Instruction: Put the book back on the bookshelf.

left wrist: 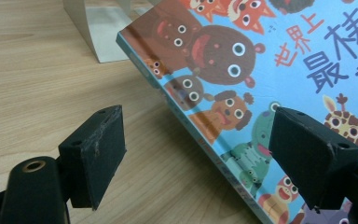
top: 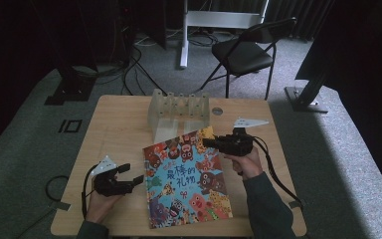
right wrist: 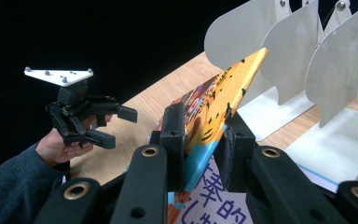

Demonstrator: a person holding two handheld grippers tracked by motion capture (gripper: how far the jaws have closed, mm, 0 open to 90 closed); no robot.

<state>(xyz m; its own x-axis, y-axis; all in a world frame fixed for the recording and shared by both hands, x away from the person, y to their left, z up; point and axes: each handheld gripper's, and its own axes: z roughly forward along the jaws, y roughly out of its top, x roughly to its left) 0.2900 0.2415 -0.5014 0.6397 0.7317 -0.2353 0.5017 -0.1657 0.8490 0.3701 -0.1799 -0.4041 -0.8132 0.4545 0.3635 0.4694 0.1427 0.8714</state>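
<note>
Item: picture book (top: 186, 177), thin, bright cartoon-animal cover with large printed characters, lying face up on the wooden table (top: 114, 119) just in front of the white book rack (top: 179, 112), its far corner lifted off the table toward the rack's base. Rack: upright white dividers with rounded tops, set at the far middle of the table; the slots seen are empty. Right gripper (right wrist: 204, 135): jaws clamped on the book's far corner, pads pressing both faces, the cover tilted up between them and pointing at the nearest dividers (right wrist: 279, 60). Left gripper (left wrist: 200, 154): jaws spread wide and holding nothing, hovering just beside the book's near left edge, on the side away from the rack; one pad is over bare table, the other over the cover. Step in hand, as judged: raising the book on edge so it can be stood in a rack slot. To do it well: keep the right grip firm and well onto the corner, since a thin book pinched at one point will likely sag or swing; bring the open left jaws onto the spine edge to steady the lower end before the book is lifted clear; turn the book upright and parallel to the dividers before it is moved in; aim for a gap between two dividers, not at a divider's edge, and lower until the bottom edge rests on the rack's base before letting go.
</note>
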